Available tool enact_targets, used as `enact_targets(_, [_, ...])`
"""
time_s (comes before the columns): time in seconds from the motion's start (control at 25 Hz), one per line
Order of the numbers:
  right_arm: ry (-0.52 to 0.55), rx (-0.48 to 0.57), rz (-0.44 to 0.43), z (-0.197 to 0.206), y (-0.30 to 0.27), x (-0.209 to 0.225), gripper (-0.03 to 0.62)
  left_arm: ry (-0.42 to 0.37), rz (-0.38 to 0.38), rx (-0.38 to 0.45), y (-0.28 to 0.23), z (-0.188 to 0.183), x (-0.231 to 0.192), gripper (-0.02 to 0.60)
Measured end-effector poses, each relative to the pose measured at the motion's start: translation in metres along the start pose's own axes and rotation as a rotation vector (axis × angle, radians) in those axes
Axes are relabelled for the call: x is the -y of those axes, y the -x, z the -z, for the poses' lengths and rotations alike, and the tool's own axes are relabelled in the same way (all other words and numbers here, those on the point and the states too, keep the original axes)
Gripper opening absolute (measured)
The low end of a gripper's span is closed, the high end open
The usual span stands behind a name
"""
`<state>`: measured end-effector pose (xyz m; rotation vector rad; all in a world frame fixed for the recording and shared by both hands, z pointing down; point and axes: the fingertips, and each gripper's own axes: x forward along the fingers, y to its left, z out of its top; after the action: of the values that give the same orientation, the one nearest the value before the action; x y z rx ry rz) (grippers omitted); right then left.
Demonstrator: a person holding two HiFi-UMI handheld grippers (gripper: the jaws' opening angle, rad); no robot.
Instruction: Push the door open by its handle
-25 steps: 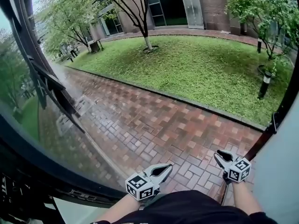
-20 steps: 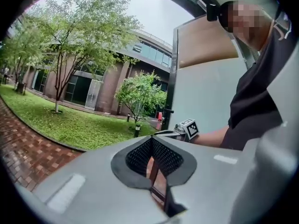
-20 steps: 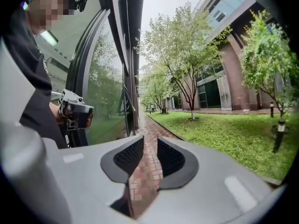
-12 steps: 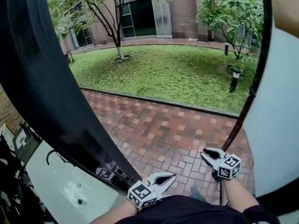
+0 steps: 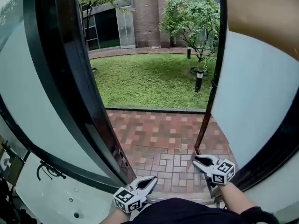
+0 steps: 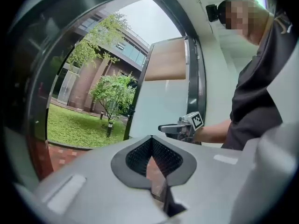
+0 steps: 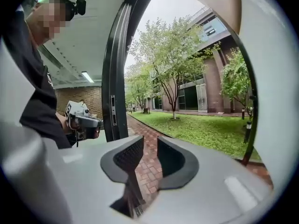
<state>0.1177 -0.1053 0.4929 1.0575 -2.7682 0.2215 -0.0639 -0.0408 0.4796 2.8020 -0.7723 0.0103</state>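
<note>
My left gripper (image 5: 150,182) sits low by the bottom edge of the door (image 5: 65,92), jaws together on nothing. My right gripper (image 5: 200,160), jaws apart and empty, hovers just beside the dark edge of the frosted panel (image 5: 252,101). The door stands open at my left; I cannot make out its handle. Between those 2 dark edges the way is open: brick paving (image 5: 163,143), then lawn (image 5: 149,80) with 2 short posts (image 5: 199,80) and 1 tree (image 5: 191,13).
</note>
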Motion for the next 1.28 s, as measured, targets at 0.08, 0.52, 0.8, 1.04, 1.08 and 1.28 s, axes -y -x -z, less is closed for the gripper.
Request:
enact_targets(0.08, [0.006, 0.011, 0.015, 0.003, 0.017, -0.015, 0.084, 0.008, 0.005, -0.018, 0.008, 0.010, 0.009, 0.000])
enact_targets(0.52, [-0.022, 0.062, 0.034, 0.055, 0.155, -0.081, 0.084, 0.060, 0.037, -0.082, -0.004, 0.068, 0.136, 0.000])
enact_targets(0.8, [-0.133, 0.047, 0.099, 0.102, 0.247, -0.092, 0.084, 0.021, 0.145, -0.108, -0.038, 0.079, 0.222, 0.000])
enact_targets(1.04, [-0.164, 0.147, 0.120, 0.089, 0.254, -0.107, 0.055, -0.028, 0.142, -0.093, -0.013, 0.065, 0.199, 0.000])
enact_targets(1.08, [-0.183, 0.165, 0.129, 0.089, 0.255, -0.111, 0.009, -0.038, 0.140, -0.099, -0.006, 0.064, 0.195, 0.000])
enact_targets(1.28, [-0.139, 0.155, 0.181, 0.082, 0.246, -0.114, 0.002, -0.056, 0.137, -0.047, 0.011, 0.057, 0.165, 0.000])
